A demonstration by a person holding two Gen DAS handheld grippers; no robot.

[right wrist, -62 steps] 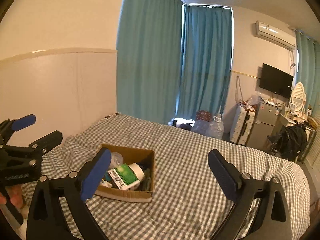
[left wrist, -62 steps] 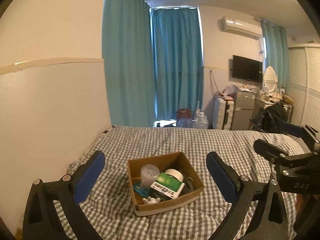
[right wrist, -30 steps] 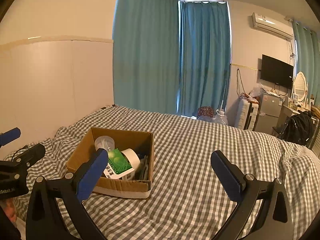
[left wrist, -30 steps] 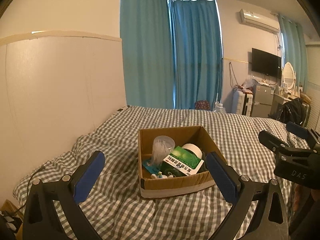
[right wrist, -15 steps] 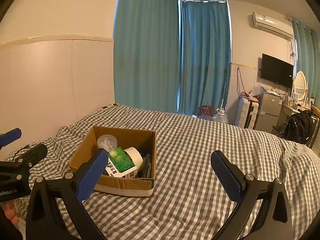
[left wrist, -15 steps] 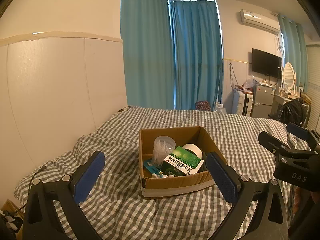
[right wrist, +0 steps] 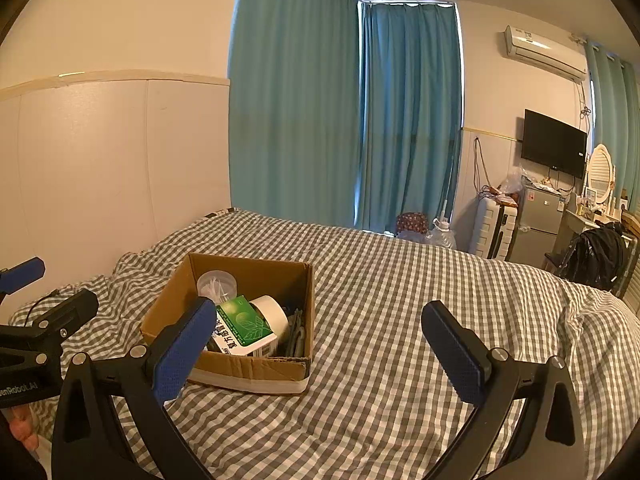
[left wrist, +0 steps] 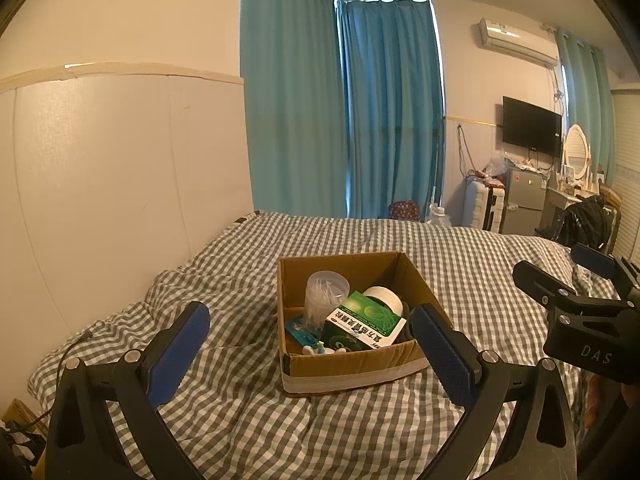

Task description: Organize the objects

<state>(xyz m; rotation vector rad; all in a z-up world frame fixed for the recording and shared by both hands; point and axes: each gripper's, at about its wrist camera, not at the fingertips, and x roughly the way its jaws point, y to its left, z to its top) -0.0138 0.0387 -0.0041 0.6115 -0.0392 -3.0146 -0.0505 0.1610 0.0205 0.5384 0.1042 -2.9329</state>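
An open cardboard box (left wrist: 352,372) (right wrist: 248,374) sits on the checked bed. In it are a clear tub of cotton swabs (left wrist: 325,295) (right wrist: 216,282), a green and white medicine box (left wrist: 366,319) (right wrist: 242,326), a white roll (left wrist: 384,298) (right wrist: 274,316), a blue packet (left wrist: 302,330) and small white items (left wrist: 320,349). My left gripper (left wrist: 310,354) is open and empty, held in front of the box. My right gripper (right wrist: 320,350) is open and empty, to the right of the box. Each gripper shows in the other's view (left wrist: 576,308) (right wrist: 36,320).
The grey checked bedspread (right wrist: 420,320) covers the bed. A white panelled wall (left wrist: 100,200) runs along the left. Teal curtains (right wrist: 352,120), a suitcase, small fridge (right wrist: 538,220), TV and a chair with a black bag (right wrist: 596,256) stand beyond the bed's far end.
Both grippers came closer to the box and lower between 2.1 s and 1.0 s ago; since then they have barely moved. Both stay open.
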